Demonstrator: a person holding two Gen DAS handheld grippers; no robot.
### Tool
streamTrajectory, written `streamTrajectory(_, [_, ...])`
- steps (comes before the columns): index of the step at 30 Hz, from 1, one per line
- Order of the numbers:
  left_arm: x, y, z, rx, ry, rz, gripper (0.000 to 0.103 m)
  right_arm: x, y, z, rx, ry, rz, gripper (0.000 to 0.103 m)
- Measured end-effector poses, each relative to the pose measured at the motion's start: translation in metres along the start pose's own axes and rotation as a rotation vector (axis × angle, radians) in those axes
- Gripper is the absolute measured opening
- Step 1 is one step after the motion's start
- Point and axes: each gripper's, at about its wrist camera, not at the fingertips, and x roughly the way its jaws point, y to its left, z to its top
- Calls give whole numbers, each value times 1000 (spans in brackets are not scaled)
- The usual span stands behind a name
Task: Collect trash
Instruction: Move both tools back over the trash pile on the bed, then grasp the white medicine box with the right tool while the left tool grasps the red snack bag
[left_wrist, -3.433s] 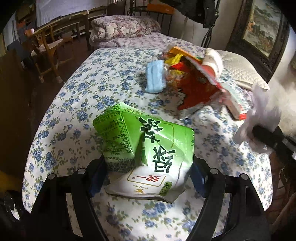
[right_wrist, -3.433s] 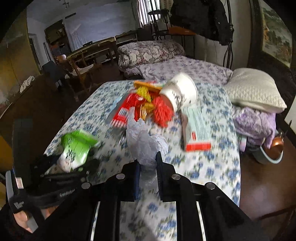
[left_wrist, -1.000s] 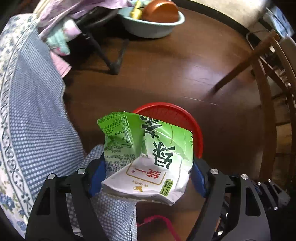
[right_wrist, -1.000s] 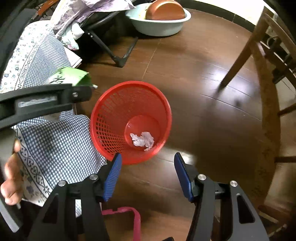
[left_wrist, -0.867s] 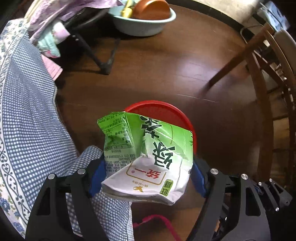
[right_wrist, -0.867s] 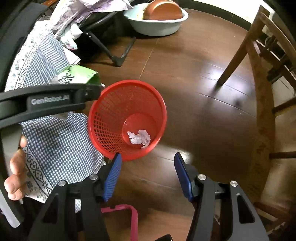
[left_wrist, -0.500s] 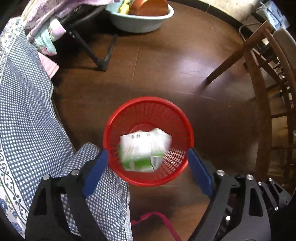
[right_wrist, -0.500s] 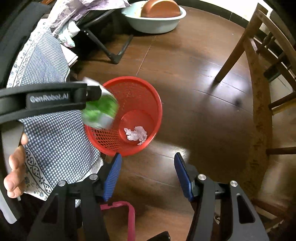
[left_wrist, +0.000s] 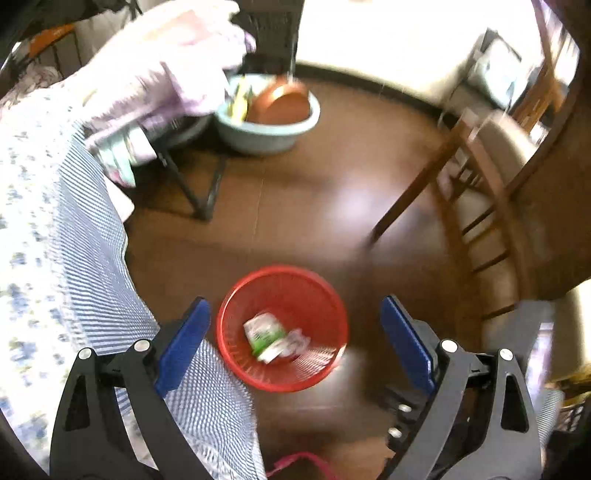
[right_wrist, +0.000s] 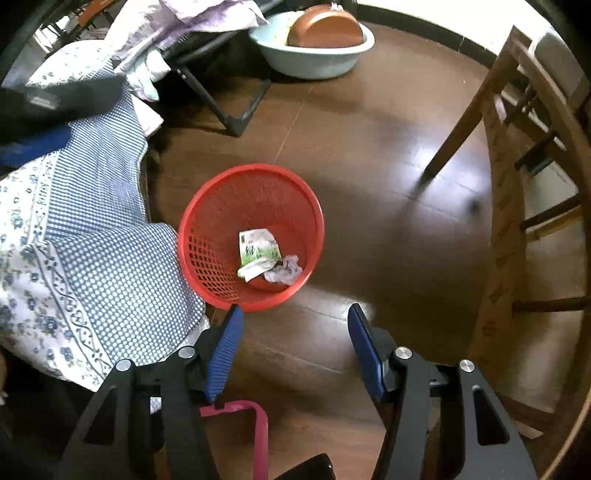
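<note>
A: Entry. Green carton (right_wrist: 257, 250) lies inside the red basket (right_wrist: 207, 206), touching the crumpled tissue (right_wrist: 286, 272). My left gripper (left_wrist: 293, 339), above the basket, has its jaws opening with nothing between them.

B: Right gripper (right_wrist: 293, 345)?

A: Jaws apart, empty, just beside the basket rim. Drop step looks done; next I'd judge a return for remaining trash.
</note>
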Motion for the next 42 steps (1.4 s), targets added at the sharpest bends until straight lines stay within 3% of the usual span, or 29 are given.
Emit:
streamTrajectory(3, [-45, 16, 2, -45, -63, -31, 94, -23, 15, 5, -26, -35, 10, 62])
streamTrajectory(6, [-93, 39, -4, -57, -129, -1, 95, -46, 36, 11, -70, -88, 16, 71])
streamTrajectory(7, [-112, 51, -7, -66, -152, 28, 95, -59, 51, 14, -98, -118, 21, 73])
streamTrajectory(9, [-144, 75, -13, -88, -204, 80, 96, -79, 73, 19, -137, -166, 24, 87])
streamTrajectory(11, [-175, 101, -22, -122, -262, 174, 96, -98, 93, 22, -168, -209, 28, 93])
streamTrajectory(20, [-268, 214, -75, -327, -372, 467, 96, -183, 220, 31, -361, -366, 132, 97])
streamTrajectory(24, [-286, 262, -102, -440, -384, 538, 96, -202, 278, 31, -436, -400, 176, 97])
streamTrajectory(30, [-283, 311, -130, -560, -373, 554, 96, -203, 341, 30, -515, -416, 208, 97])
streamTrajectory(33, [-277, 321, -139, -587, -361, 577, 96, -194, 370, 48, -534, -419, 222, 97])
streamTrajectory(36, [-265, 333, -141, -627, -353, 576, 96, -175, 394, 82, -528, -421, 180, 97])
streamTrajectory(42, [-249, 342, -146, -660, -343, 564, 96, -123, 432, 149, -468, -345, 131, 97])
